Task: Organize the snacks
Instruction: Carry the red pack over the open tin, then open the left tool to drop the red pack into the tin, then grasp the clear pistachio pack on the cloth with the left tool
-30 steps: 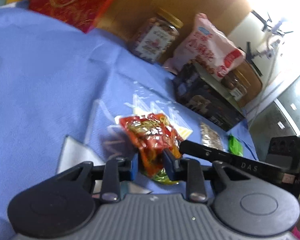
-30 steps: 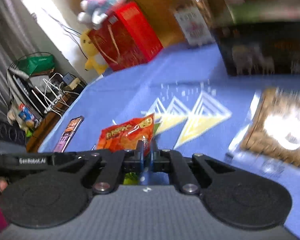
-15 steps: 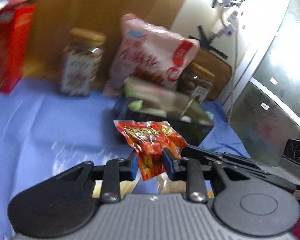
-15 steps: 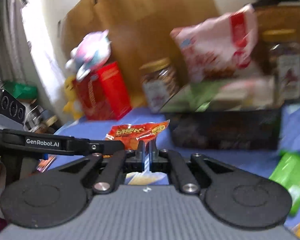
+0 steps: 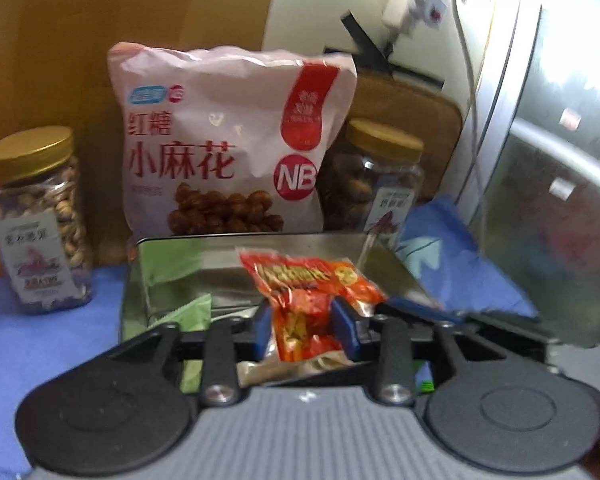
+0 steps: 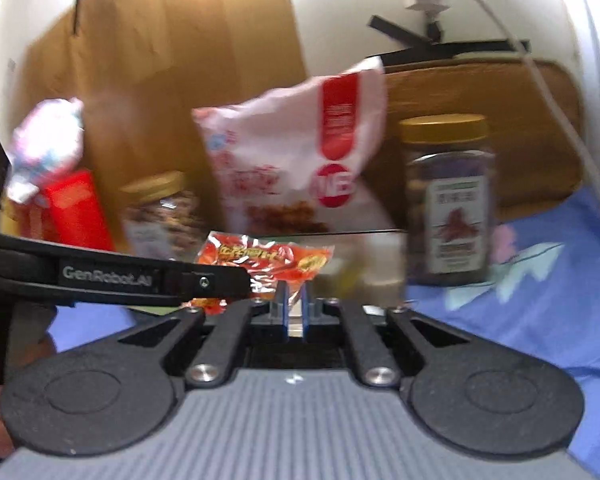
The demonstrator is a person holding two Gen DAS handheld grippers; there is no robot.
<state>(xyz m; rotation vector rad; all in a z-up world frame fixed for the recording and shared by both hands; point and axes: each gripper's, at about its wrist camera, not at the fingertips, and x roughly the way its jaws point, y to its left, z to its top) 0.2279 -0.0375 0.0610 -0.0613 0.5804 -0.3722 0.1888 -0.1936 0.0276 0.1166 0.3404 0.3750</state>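
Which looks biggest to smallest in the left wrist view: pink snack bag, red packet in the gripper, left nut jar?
1. pink snack bag, clearly largest.
2. left nut jar and red packet look about alike; the packet sits far nearer the camera, clamped in the left gripper, so no ranking between them.

Snack packet lifted from the tabletop to the tin

One second ago the red snack packet (image 5: 300,312) in the left claw (image 5: 306,326) was low over the blue tabletop (image 5: 40,336); now it is raised over the open metal tin (image 5: 172,268) at the back edge. The right claw (image 6: 294,308) has come up beside it.
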